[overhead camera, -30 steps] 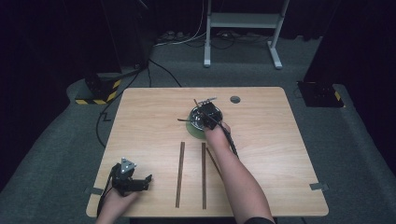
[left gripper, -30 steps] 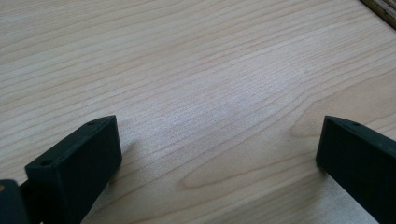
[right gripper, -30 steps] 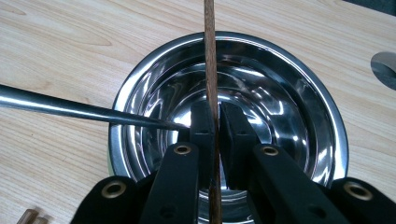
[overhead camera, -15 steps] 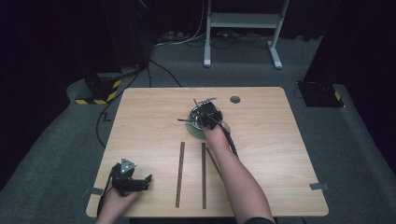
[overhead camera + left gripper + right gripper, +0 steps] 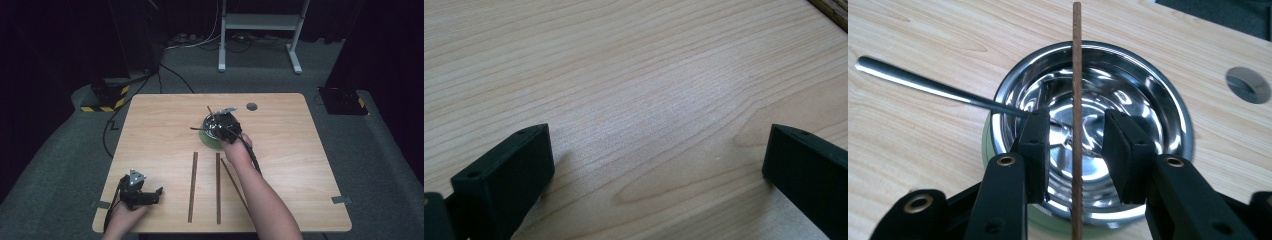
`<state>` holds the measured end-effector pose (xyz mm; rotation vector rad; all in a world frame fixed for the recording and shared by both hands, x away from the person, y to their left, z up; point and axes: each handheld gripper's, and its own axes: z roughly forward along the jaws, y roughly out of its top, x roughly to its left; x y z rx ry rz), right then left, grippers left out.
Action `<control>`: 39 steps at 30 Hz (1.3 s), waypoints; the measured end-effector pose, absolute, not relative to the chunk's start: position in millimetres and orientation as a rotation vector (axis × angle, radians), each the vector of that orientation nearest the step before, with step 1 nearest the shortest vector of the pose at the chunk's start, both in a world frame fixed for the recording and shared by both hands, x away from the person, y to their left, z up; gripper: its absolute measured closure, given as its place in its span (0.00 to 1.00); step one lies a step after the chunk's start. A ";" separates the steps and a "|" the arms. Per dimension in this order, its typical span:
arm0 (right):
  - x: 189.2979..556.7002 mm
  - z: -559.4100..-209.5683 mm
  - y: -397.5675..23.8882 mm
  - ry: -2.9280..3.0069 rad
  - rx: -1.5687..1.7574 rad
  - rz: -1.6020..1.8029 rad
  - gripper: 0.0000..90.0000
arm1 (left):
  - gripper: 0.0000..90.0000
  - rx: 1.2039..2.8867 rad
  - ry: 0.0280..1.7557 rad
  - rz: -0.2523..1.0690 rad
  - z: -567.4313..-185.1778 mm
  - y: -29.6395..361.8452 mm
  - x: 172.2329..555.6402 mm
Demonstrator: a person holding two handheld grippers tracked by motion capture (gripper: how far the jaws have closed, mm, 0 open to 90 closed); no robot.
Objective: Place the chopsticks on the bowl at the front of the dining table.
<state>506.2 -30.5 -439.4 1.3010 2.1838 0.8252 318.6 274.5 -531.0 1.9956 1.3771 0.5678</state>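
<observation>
We hold the right gripper (image 5: 1075, 145) over a steel bowl (image 5: 1148, 100) that sits on a pale green saucer (image 5: 206, 142), a bit toward the far edge from the bench (image 5: 300, 165) centre. Its jaws have just been opening; a brown chopstick (image 5: 1077, 60) stands between them across the bowl, with a gap on both sides, pads not pressing it. A metal spoon (image 5: 923, 84) rests in the bowl, its handle sticking out over the rim to the left in the right gripper view. A round hole (image 5: 251, 106) lies in the bench near the far edge, just right of the bowl. Three more chopsticks (image 5: 218, 185) lie flat between the bowl and the near edge. We rest the left gripper (image 5: 136, 189) at the near left corner, jaws wide apart, bare wood between them.
</observation>
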 end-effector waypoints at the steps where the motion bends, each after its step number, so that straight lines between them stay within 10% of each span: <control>1: 506.2 -439.4 -30.5 2.184 1.301 0.825 0.68 | 0.00 1.995 1.377 0.568 -531.0 274.5 318.6; 39: 368.2 -477.2 -107.1 2.230 1.271 0.938 0.59 | 0.00 1.998 1.372 0.565 -530.9 274.0 318.9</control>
